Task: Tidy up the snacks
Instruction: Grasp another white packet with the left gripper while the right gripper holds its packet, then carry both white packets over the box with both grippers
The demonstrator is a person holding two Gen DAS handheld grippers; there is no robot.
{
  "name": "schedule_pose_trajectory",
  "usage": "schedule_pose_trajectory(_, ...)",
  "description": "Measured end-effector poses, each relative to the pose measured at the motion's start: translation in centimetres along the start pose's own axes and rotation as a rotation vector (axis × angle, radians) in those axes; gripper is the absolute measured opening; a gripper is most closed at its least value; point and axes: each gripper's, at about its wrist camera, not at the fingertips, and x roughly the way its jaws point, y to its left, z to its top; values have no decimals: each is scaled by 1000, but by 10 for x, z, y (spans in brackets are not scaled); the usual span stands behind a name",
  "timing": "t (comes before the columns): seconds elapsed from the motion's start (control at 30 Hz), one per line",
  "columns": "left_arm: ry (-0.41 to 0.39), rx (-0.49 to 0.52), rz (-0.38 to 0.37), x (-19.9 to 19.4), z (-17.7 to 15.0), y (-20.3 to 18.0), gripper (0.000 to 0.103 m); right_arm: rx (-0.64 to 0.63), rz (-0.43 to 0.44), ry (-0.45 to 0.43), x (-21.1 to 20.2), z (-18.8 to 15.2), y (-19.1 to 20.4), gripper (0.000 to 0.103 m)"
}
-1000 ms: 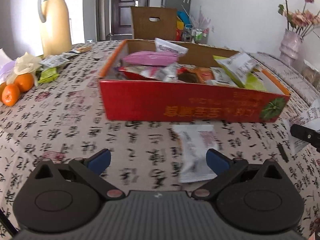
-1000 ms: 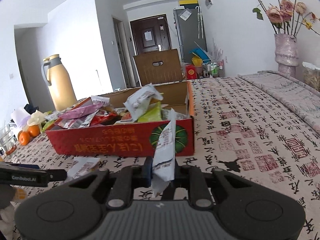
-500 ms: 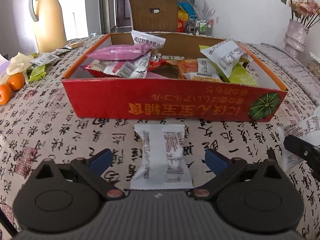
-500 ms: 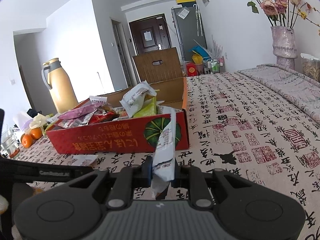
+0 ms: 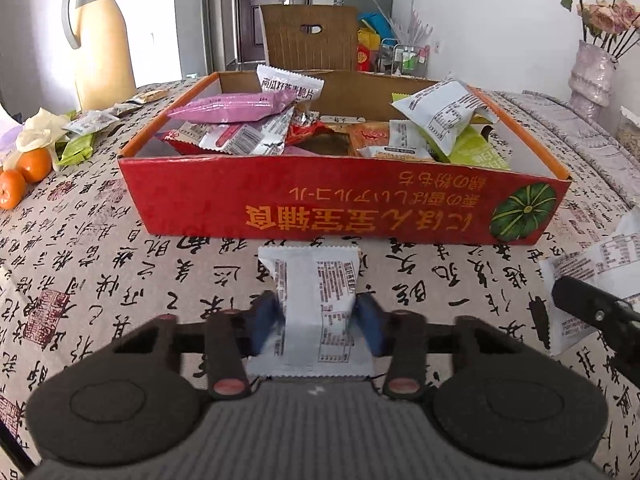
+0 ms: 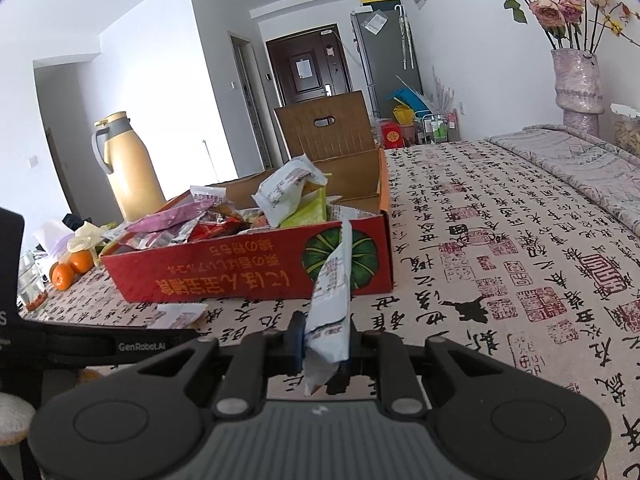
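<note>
A red cardboard box (image 5: 340, 204) with orange lettering holds several snack packets and stands on the patterned tablecloth. My left gripper (image 5: 316, 320) is shut on a white snack packet (image 5: 316, 292) lying flat just in front of the box. My right gripper (image 6: 322, 344) is shut on another white snack packet (image 6: 330, 304), held upright above the cloth near the box's right front corner (image 6: 376, 252). That packet and gripper also show at the right edge of the left wrist view (image 5: 592, 280).
A cream thermos (image 5: 100, 36) stands at the back left, with oranges (image 5: 24, 172) and loose packets (image 5: 80, 136) near it. A vase of flowers (image 6: 576, 84) stands at the back right. A brown chair back (image 5: 308, 36) is behind the box.
My left gripper has closed from wide open onto the white packet in front of the box. The right gripper has kept its packet and shifted slightly.
</note>
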Motion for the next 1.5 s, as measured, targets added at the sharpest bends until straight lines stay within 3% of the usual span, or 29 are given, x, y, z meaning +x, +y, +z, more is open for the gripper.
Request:
schedule_pose_trajectory(0.27,-39,2,-13,-12,-2,4,41,-14,7,2,-1,0,6,16)
schedule_pose_trajectory(0.63,-158,-27,-94,-48,8,15,41,-38,25,-25,-9,7,19,16)
schedule_pose_trajectory(1.0,-295,-41,-116,-74,51,29,41,-74,53,-104,-4,45,42,16)
schedule_pose_trajectory(1.5,-352,-42,-115,-51,103,40,41,-130,57,-145,46,103,68,16)
